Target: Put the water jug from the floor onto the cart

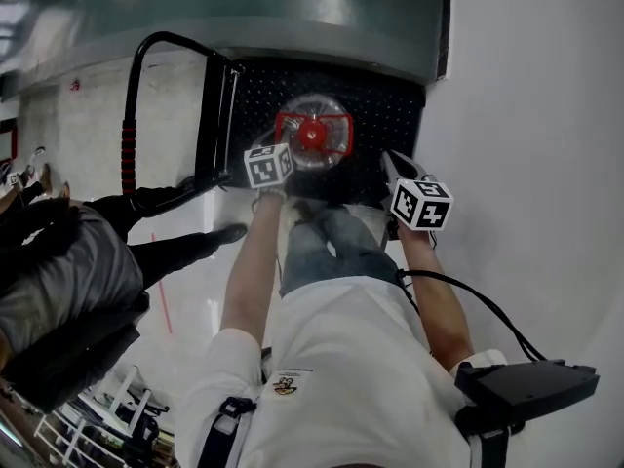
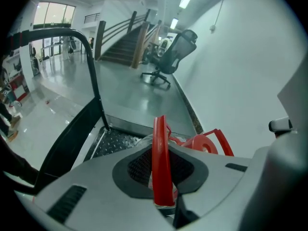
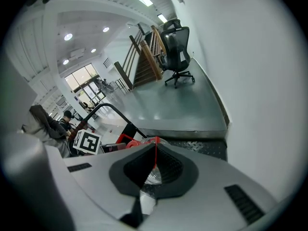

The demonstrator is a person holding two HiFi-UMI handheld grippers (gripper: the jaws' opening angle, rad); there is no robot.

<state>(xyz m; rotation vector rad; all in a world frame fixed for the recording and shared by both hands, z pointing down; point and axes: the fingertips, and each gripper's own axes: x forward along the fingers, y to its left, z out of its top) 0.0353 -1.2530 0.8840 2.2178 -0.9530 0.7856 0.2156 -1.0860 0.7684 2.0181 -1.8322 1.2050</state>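
The clear water jug (image 1: 312, 135) with a red cap (image 2: 204, 143) and a red carry handle (image 2: 161, 162) is over the black studded deck of the cart (image 1: 390, 105). Whether it rests on the deck I cannot tell. My left gripper (image 1: 276, 159) comes in from the jug's near left. In the left gripper view it (image 2: 162, 177) is shut on the red handle, which stands upright between the pads. My right gripper (image 1: 395, 169) sits at the jug's near right. Its pads (image 3: 168, 165) pinch a thin red edge of the handle (image 3: 155, 150), with clear plastic behind.
The cart's push bar (image 1: 136, 76) rises at the left. A white wall (image 1: 536, 115) runs close along the right. A raised grey platform (image 1: 292, 8) lies just beyond the cart, with an office chair (image 2: 168, 57) and stairs (image 2: 125, 42) farther off. A person in dark clothes (image 1: 58, 261) stands at the left.
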